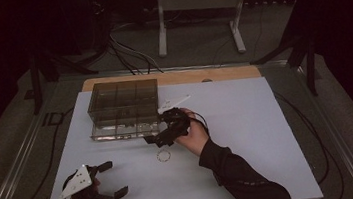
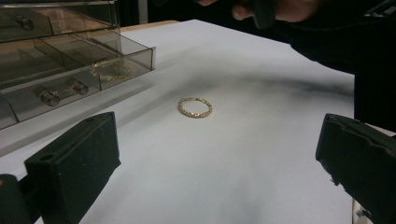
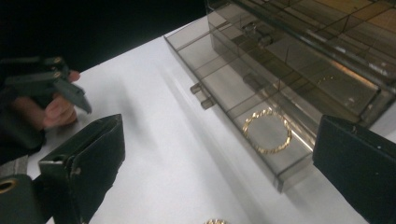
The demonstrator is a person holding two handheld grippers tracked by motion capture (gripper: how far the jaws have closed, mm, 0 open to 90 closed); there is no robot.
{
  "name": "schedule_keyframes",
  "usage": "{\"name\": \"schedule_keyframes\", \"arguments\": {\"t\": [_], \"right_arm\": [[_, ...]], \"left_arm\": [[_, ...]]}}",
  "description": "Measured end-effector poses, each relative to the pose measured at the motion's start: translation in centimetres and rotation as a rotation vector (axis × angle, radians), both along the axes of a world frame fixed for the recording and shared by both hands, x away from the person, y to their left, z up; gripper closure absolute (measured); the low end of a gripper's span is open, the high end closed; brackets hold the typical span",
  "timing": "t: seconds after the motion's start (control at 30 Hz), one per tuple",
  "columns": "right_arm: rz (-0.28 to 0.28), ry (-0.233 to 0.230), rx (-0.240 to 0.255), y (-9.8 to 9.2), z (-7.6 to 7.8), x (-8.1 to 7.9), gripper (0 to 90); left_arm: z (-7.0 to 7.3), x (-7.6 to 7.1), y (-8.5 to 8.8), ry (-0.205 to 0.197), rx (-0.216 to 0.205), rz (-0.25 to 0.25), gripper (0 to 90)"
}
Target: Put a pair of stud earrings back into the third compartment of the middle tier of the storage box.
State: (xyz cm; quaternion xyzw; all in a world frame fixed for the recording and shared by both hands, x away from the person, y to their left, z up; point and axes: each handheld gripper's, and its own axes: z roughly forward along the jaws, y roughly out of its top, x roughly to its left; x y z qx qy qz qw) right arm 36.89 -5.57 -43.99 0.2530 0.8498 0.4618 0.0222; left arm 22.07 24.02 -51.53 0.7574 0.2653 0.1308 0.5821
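A gold bangle (image 1: 163, 156) (image 2: 194, 107) lies flat on the white board. A smoky clear drawer box (image 1: 122, 105) stands behind it with its lower drawer (image 2: 100, 56) (image 3: 261, 107) pulled out. In the drawer's end compartment rests a second gold bangle (image 2: 111, 71) (image 3: 267, 130). My right gripper (image 1: 156, 138) (image 3: 215, 158) hovers open just in front of the drawer, above the loose bangle, with nothing between its jaws. My left gripper (image 1: 115, 178) (image 2: 215, 163) is open near the board's front left and faces the loose bangle from a distance.
The white board (image 1: 247, 121) covers a wooden table top (image 1: 232, 72). The drawer's handle (image 2: 63, 92) (image 3: 201, 95) sticks out toward the front. Cables (image 1: 129, 54) and a white frame stand (image 1: 196, 6) lie on the floor behind the table.
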Motion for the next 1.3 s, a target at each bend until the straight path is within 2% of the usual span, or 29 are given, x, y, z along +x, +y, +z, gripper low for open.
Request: {"name": "schedule_keyframes", "arguments": {"t": [0.1, 0.33, 0.47, 0.6, 0.73, 0.83, 0.9, 0.93, 0.97, 1.03, 1.07, 1.17, 1.23, 1.27, 1.3], "right_arm": [[0.003, -0.019, -0.020, -0.6, -0.2, -0.8, 2.3], [-0.003, -0.050, -0.006, -2.4, -0.8, -2.6, 2.5], [-0.009, -0.062, -0.005, -3.0, -0.9, -3.5, 6.2], [-0.019, -0.032, 0.012, -3.3, -1.0, -4.1, 6.5], [-0.024, -0.035, 0.012, -3.3, -1.4, -4.6, 6.5], [-0.048, -0.025, 0.003, -2.8, -2.7, -5.1, 7.7], [-0.055, -0.011, -0.008, -2.6, -3.5, -5.3, 16.9], [-0.055, -0.011, -0.008, -2.6, -3.5, -5.3, 16.9], [-0.068, -0.007, -0.011, -2.4, -4.4, -5.4, 19.8], [-0.068, 0.001, -0.018, -2.3, -4.8, -5.5, 23.2], [-0.074, -0.003, -0.032, -2.1, -5.6, -5.7, 28.9], [-0.082, -0.001, -0.047, -1.9, -6.5, -5.8, 44.6], [-0.079, -0.001, -0.066, -1.6, -7.0, -5.9, 48.0], [-0.079, -0.005, -0.077, -1.4, -7.3, -6.0, 53.5], [-0.081, -0.010, -0.088, -1.2, -7.5, -6.0, 55.1]], "left_arm": [[0.0, -0.1, 0.0, -0.003, 0.002, 0.000, 0.6], [0.0, 0.0, 0.0, 0.000, 0.000, 0.001, 0.6], [0.0, 0.0, 0.0, 0.000, -0.002, 0.002, 0.6], [0.0, -0.1, 0.0, -0.001, -0.001, 0.002, 0.6], [0.0, -0.1, 0.0, -0.001, 0.004, 0.003, 0.6], [0.0, -0.1, 0.0, -0.002, 0.000, 0.002, 0.6], [0.0, -0.1, 0.0, -0.001, 0.002, 0.001, 0.6], [0.0, -0.1, 0.0, -0.001, 0.002, 0.001, 0.6], [0.0, -0.1, 0.0, -0.002, 0.001, 0.002, 0.6], [0.1, -0.1, 0.0, -0.004, 0.003, 0.001, 0.6], [0.0, -0.1, 0.0, -0.003, 0.004, 0.002, 0.6], [0.0, -0.1, 0.0, -0.001, 0.002, 0.002, 0.6], [0.0, -0.1, 0.0, -0.003, 0.003, 0.002, 0.6], [0.0, -0.1, 0.0, -0.002, 0.006, 0.002, 0.6], [0.0, -0.1, 0.0, -0.002, 0.006, 0.002, 0.6]]}}
